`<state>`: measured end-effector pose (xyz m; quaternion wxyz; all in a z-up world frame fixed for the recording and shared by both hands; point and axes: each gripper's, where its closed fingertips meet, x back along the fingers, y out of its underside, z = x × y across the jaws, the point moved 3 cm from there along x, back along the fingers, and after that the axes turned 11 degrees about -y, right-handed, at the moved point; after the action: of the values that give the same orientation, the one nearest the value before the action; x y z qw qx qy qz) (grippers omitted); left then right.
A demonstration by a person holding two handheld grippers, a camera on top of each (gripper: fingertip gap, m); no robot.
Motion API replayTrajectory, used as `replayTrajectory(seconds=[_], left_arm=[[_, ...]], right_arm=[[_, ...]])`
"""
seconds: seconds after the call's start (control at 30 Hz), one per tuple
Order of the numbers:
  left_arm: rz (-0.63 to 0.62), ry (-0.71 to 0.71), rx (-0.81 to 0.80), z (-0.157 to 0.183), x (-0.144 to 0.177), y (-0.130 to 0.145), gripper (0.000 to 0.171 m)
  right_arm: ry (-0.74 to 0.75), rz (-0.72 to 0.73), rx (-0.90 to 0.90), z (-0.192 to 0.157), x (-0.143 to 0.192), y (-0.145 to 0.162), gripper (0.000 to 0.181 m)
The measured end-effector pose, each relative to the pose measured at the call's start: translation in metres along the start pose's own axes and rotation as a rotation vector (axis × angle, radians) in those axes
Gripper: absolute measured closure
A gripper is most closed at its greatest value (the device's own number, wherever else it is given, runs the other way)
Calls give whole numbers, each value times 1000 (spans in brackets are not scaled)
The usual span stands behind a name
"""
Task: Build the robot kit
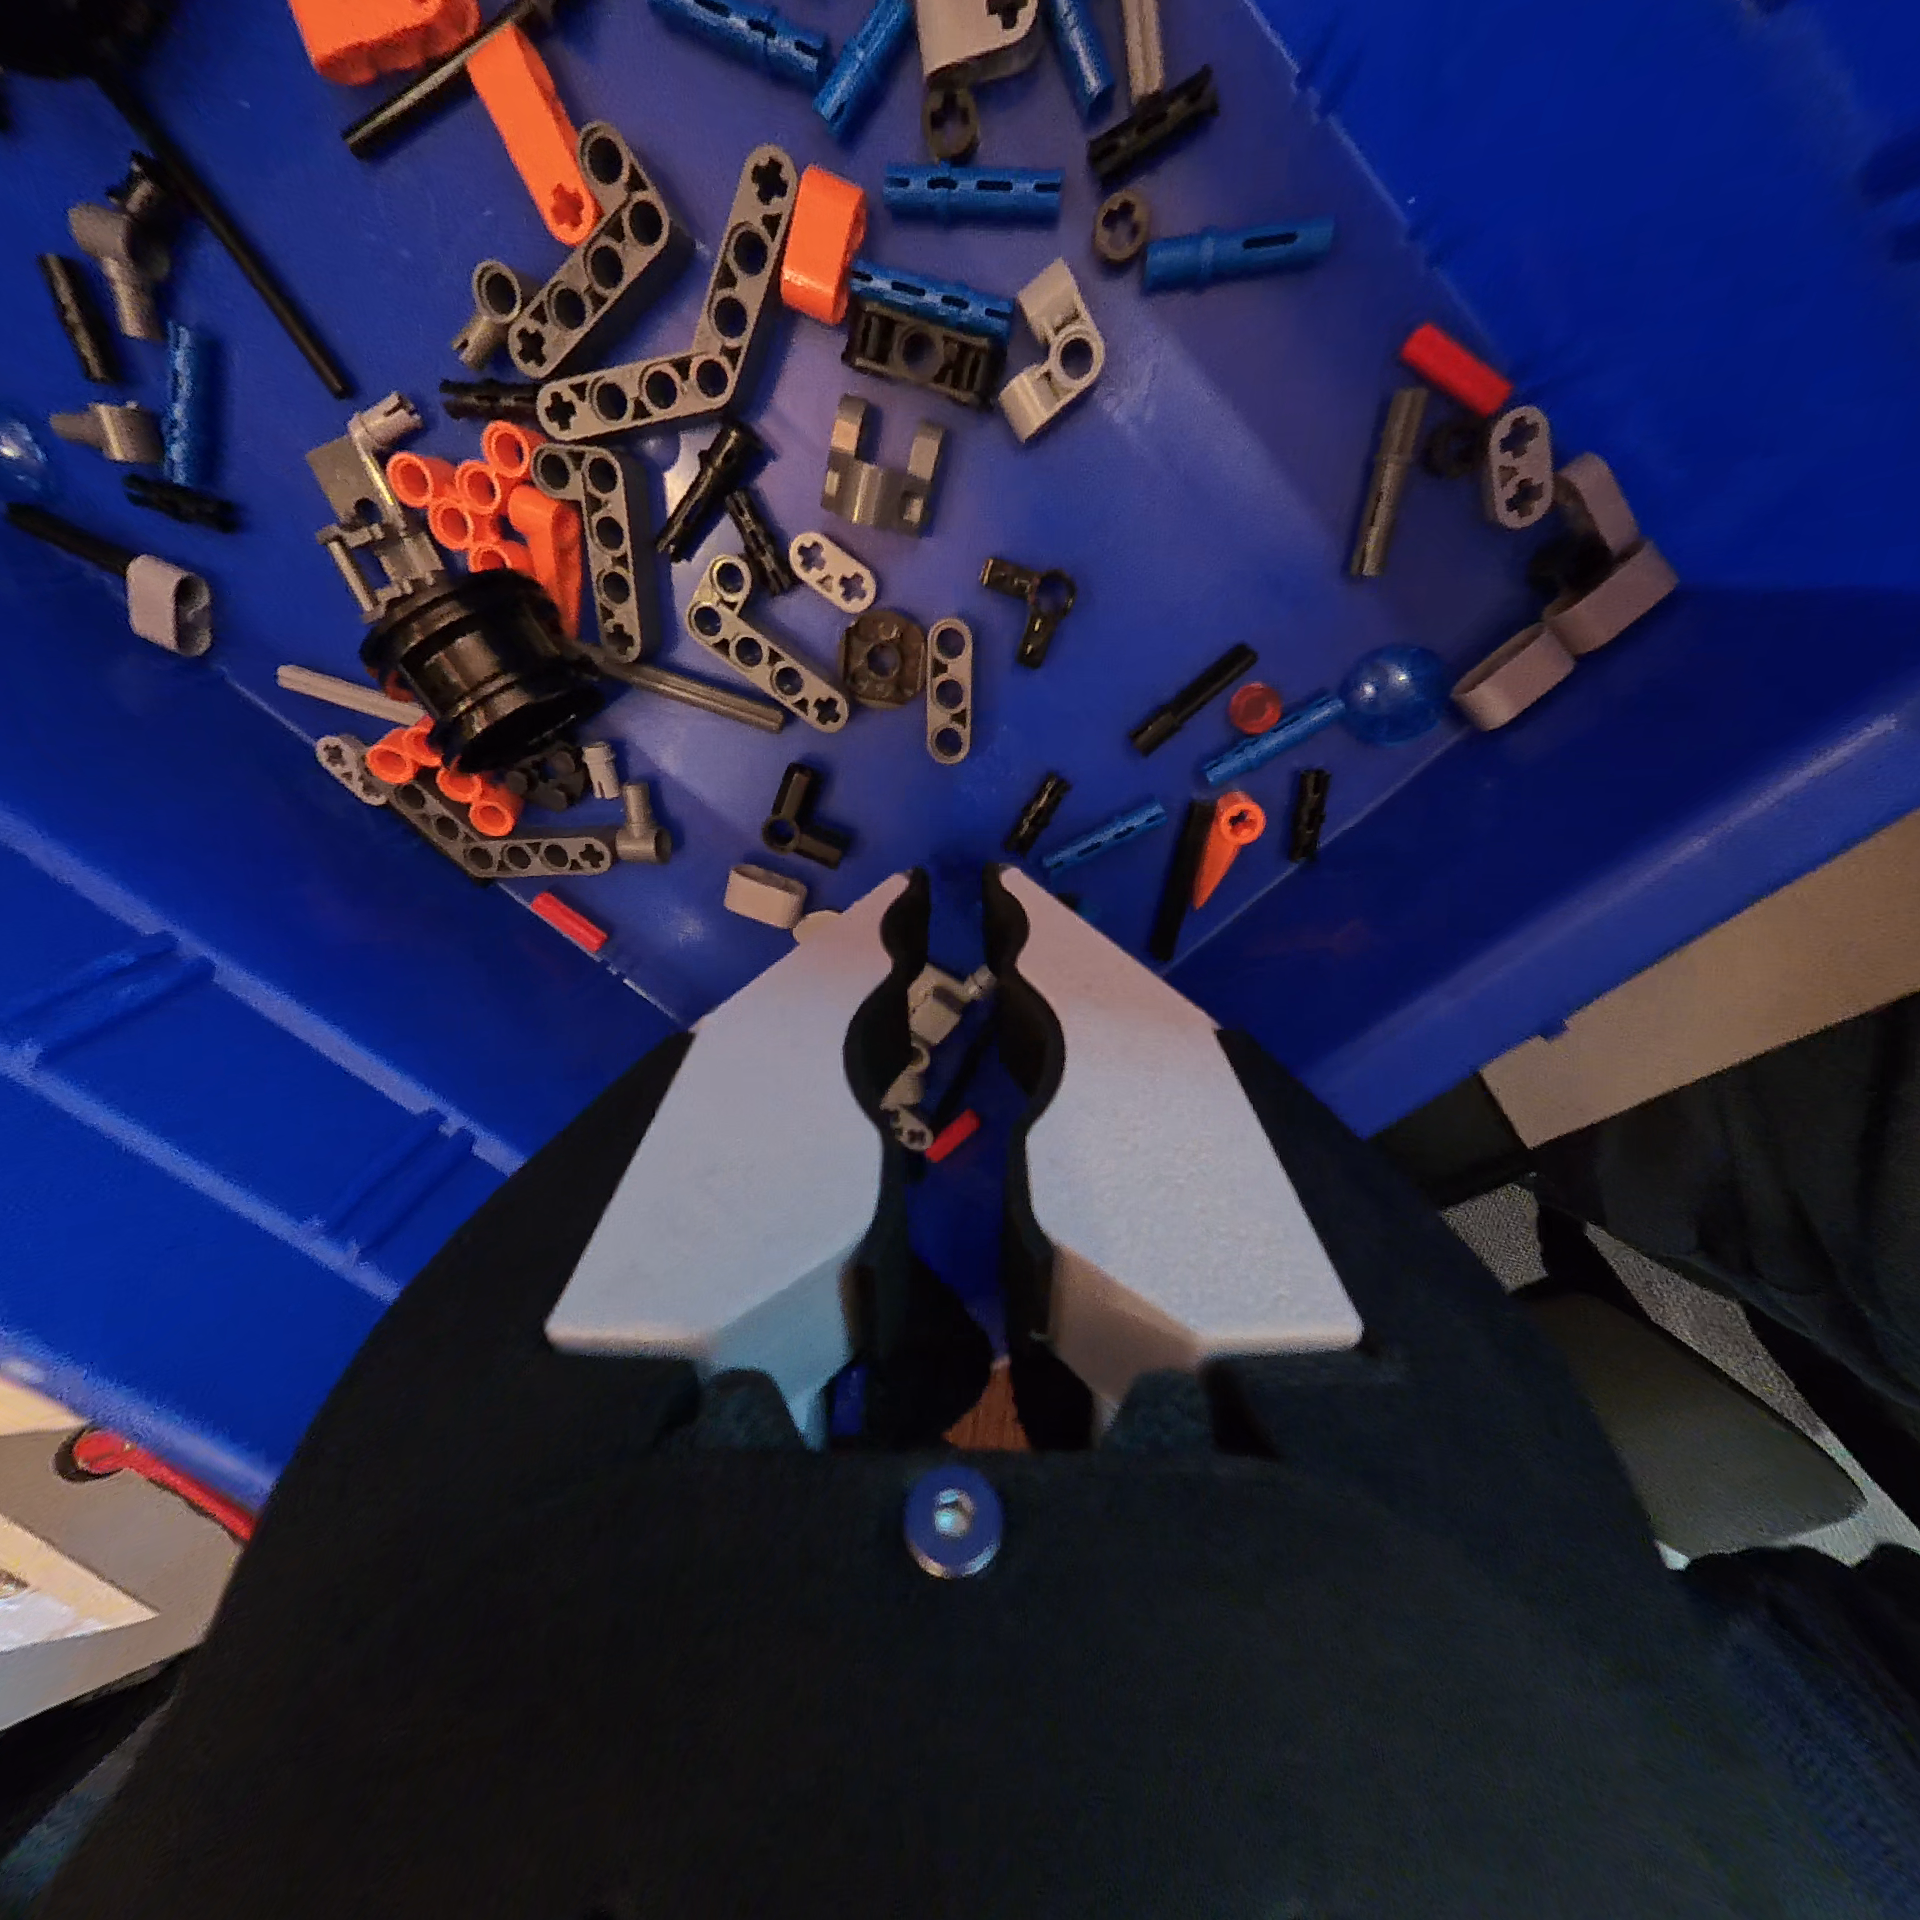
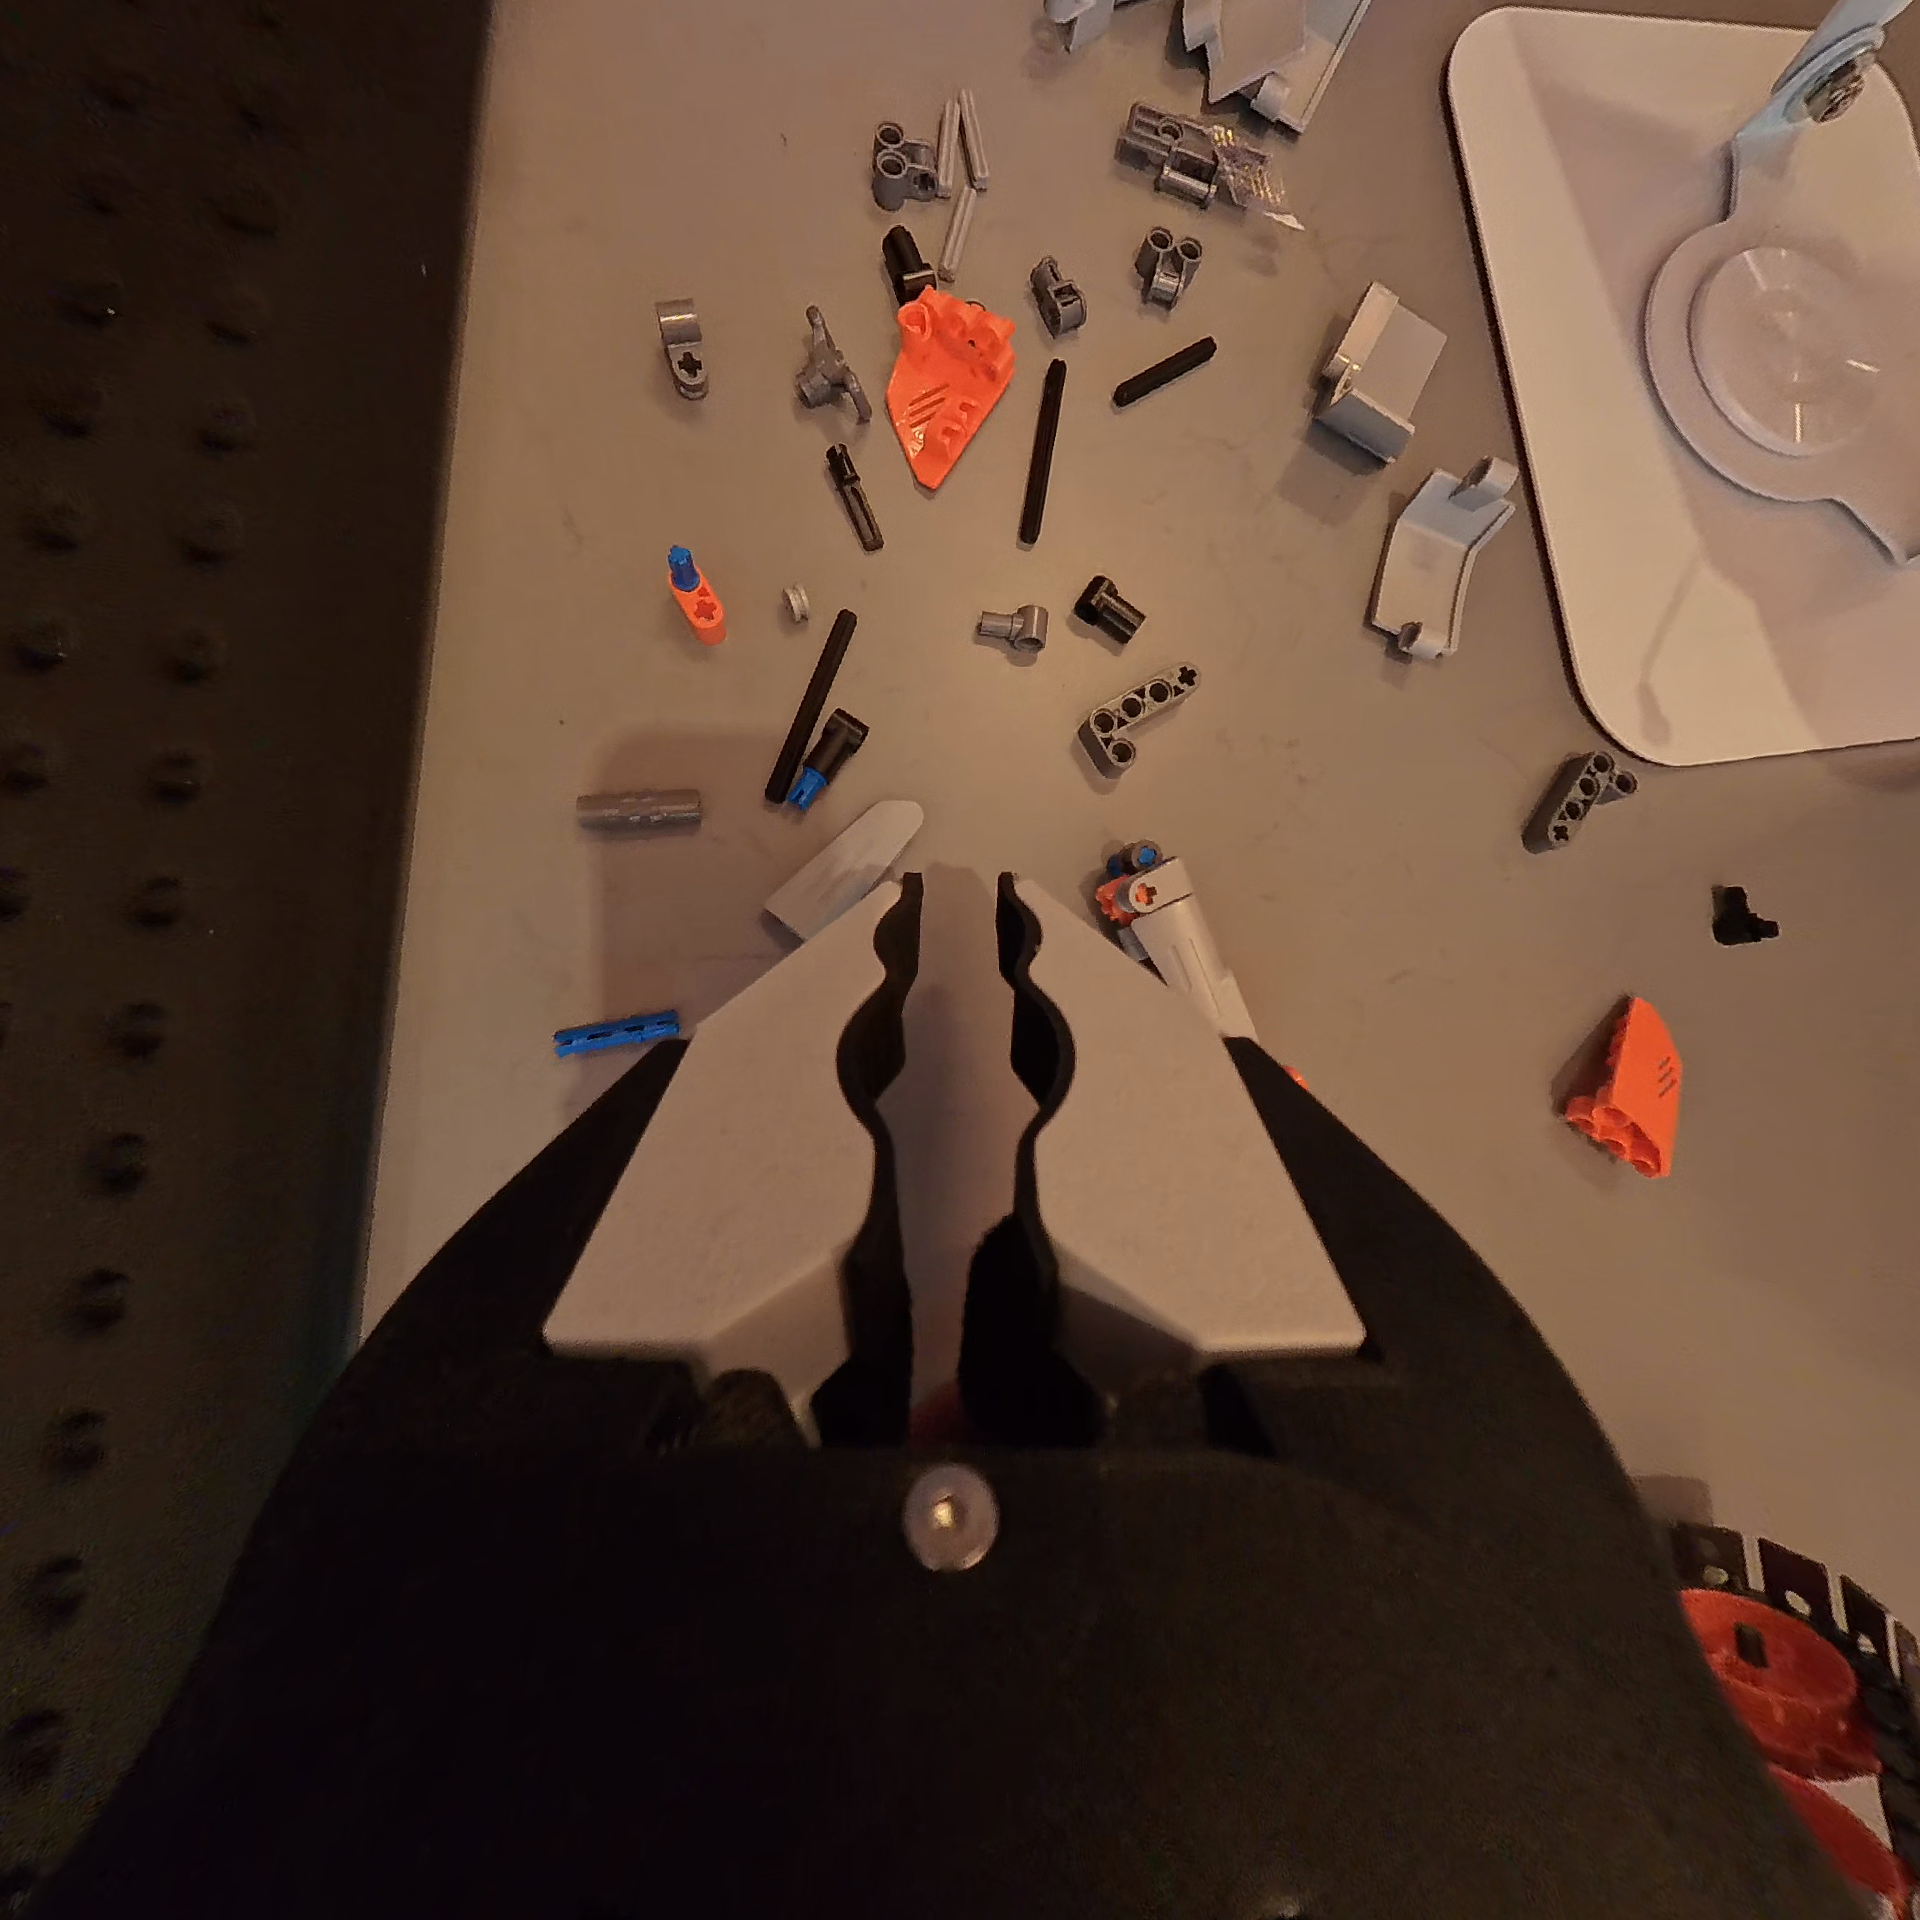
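We are hanging the left tongs [image 1: 954, 883] over a blue bin [image 1: 1558, 260] — narrowly parted, a grey connector [image 1: 940, 1013] showing between them. Right tongs [image 2: 958, 883] are hovering parted over the desk [image 2: 1351, 1195] — a pale panel [image 2: 847, 862] just left.

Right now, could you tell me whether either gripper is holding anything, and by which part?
The right gripper is open and empty above the table. The left gripper, over the blue bin, shows a small grey piece between its fingers; whether it is gripped cannot be told.
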<state>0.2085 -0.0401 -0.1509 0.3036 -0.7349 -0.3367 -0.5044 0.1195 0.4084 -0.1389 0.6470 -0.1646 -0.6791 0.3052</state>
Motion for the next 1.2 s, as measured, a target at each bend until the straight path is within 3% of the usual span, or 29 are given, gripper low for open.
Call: replayTrajectory(seconds=[0.13,0.23,0.33,0.47,0.6,0.97,1.2], left_arm=[[15,22,-13,3,12,0,159],[-57,27,-18,4,4,8,156],[-74,17,4,0,1,10,157],[-73,30,-14,4,-1,9,171],[-70,20,-23,4,-1,9,171],[-107,16,-101,3,2,16,156],[-59,-41,-185,-1,1,4,154]], right_arm=[[-1,3,1,0,1,0,169],[-2,4,5,-1,1,-1,169],[-1,5,10,-3,1,-2,169],[-2,8,14,-4,2,-2,169],[-2,7,14,-4,3,-1,169],[-2,12,21,-6,4,-3,169],[-3,9,20,-6,3,-2,169]])
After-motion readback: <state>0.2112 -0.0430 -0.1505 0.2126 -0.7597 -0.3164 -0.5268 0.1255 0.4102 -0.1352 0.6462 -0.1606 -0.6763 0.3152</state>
